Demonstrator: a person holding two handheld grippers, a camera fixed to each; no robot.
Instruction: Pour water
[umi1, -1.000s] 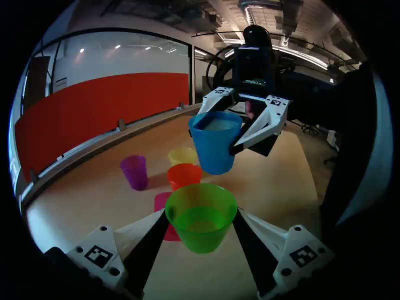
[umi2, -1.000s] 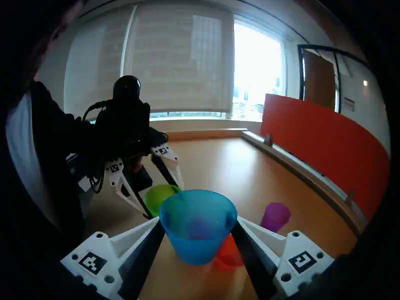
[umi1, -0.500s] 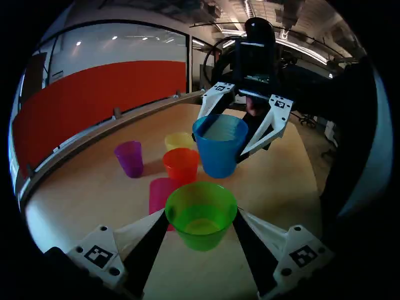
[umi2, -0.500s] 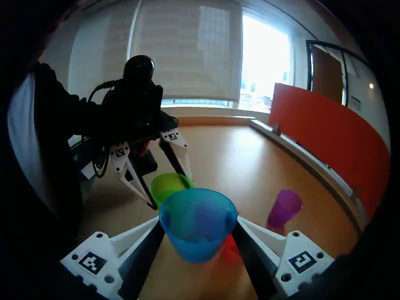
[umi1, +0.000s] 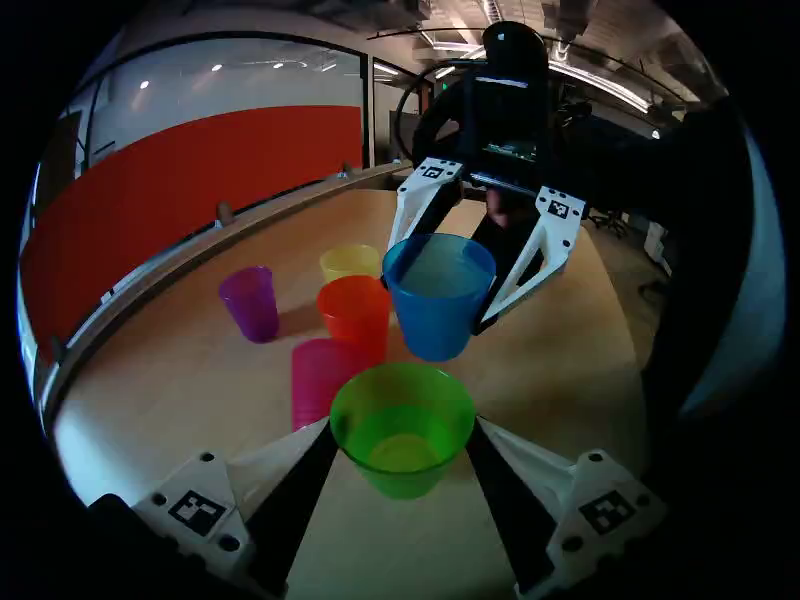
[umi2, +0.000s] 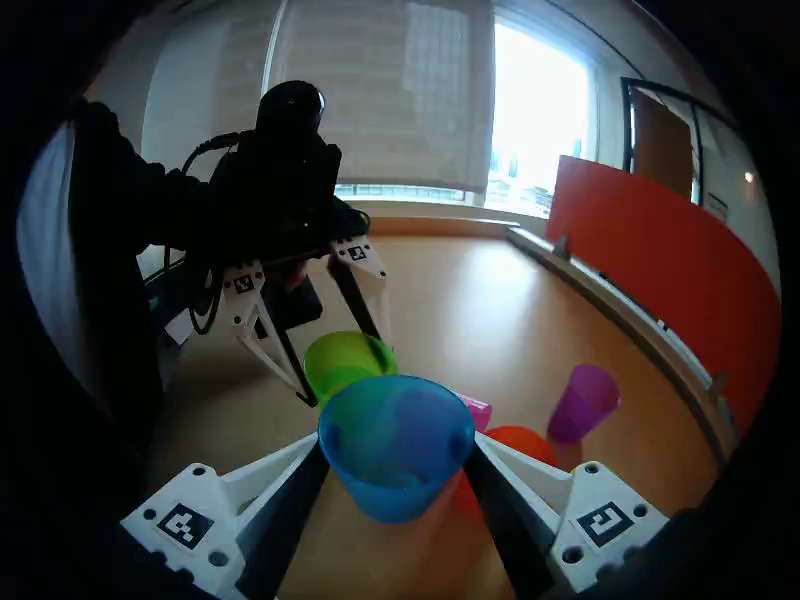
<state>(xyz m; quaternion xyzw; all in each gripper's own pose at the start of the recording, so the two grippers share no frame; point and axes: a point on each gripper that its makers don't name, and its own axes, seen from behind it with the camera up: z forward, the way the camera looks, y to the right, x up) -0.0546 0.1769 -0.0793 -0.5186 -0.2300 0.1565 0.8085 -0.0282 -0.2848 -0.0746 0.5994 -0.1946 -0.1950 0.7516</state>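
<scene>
Pink cup (umi1: 318, 375): bottom hidden behind the green cup (umi1: 402, 440) and the left gripper's (umi1: 402, 432) finger. In the right gripper view just a pink corner pokes out past the blue cup (umi2: 395, 460). Orange cup (umi1: 355, 312) is whole in the left gripper view; in the right gripper view it is half covered by the blue cup and a finger. Yellow cup (umi1: 350, 262): base hidden behind the orange one. Water level in the blue cup is hard to make out: the inside looks pale. The green cup shows a lighter patch at the bottom, maybe a little liquid, can't tell. The hand on the right gripper (umi2: 396, 445) is mostly hidden behind the gripper body. The person is a dark shape cut off at the edge.

Left gripper's fingers pinch the green cup on both sides, cup upright, off the table (umi1: 560, 360). Right gripper's fingers clamp the blue cup the same way, held in the air just beyond the green cup, not touching it, right beside the orange cup.

Purple cup (umi1: 250, 302) stands apart, near the table edge. Red panel (umi1: 180, 180) runs behind it. Bright window (umi2: 530, 130) with a blind at the back.
</scene>
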